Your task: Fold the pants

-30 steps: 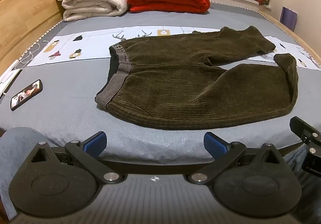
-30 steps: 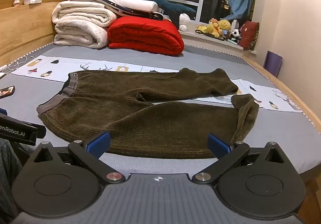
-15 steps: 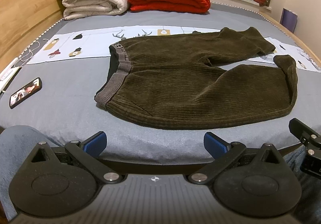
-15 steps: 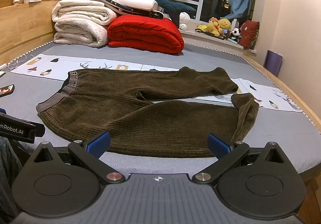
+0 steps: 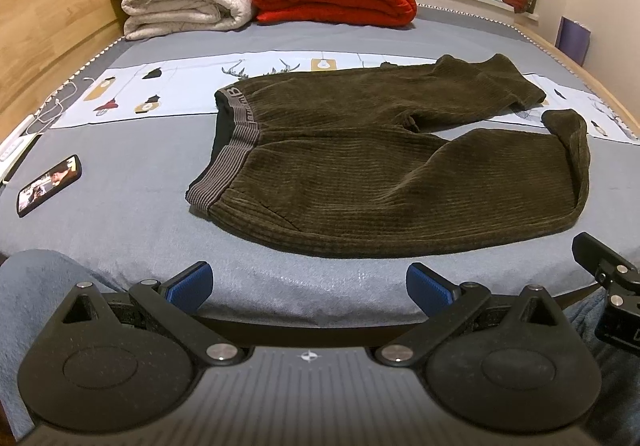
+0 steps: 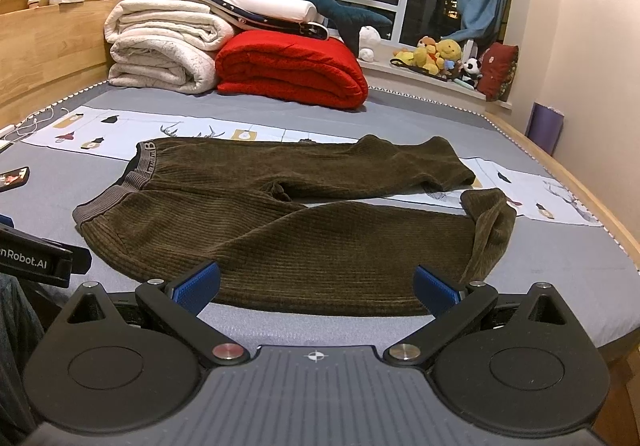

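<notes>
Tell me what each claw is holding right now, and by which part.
Nothing. The left claw and right claw are both open, short of the pants lying flat on the bed.

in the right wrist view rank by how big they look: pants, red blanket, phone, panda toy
1. pants
2. red blanket, though it lies farther back
3. and 4. phone, cut off by the frame, and panda toy: too alike to rank

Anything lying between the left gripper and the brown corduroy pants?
No: in the left wrist view only bare grey bedsheet separates the open left gripper from the brown corduroy pants. The phone lies off left.
</notes>
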`<state>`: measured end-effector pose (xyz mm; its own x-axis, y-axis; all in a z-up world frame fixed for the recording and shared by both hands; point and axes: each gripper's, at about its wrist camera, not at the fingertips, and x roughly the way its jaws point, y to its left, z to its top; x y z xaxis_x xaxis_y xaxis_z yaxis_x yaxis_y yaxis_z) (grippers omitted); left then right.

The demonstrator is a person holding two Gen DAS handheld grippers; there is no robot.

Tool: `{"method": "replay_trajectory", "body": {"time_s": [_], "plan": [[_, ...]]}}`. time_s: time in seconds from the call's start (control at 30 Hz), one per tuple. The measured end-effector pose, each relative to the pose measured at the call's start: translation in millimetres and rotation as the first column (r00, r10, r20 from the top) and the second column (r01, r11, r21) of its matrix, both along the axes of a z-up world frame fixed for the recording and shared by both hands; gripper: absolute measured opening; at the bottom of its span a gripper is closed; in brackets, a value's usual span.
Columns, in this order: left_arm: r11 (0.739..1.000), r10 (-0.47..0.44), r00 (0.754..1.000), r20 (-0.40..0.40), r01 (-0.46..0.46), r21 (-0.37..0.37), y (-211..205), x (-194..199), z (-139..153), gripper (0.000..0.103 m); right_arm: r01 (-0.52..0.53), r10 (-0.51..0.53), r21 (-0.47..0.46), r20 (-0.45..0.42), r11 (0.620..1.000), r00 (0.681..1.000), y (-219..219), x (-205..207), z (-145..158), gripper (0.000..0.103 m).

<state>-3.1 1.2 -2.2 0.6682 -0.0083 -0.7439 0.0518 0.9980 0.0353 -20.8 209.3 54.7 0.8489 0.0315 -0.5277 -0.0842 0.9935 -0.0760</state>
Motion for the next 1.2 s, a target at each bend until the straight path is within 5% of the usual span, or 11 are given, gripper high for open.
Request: {"method": "replay_trajectory", "body": {"time_s": [1.2], "plan": [[1.000,0.004,1.000,0.003,-0.004,0.005,1.2,-1.7,3.1,0.103,0.001,-0.001,-0.006,0.004,1.000,1.000,0.1,-0.3,0.5,0.102]]}}
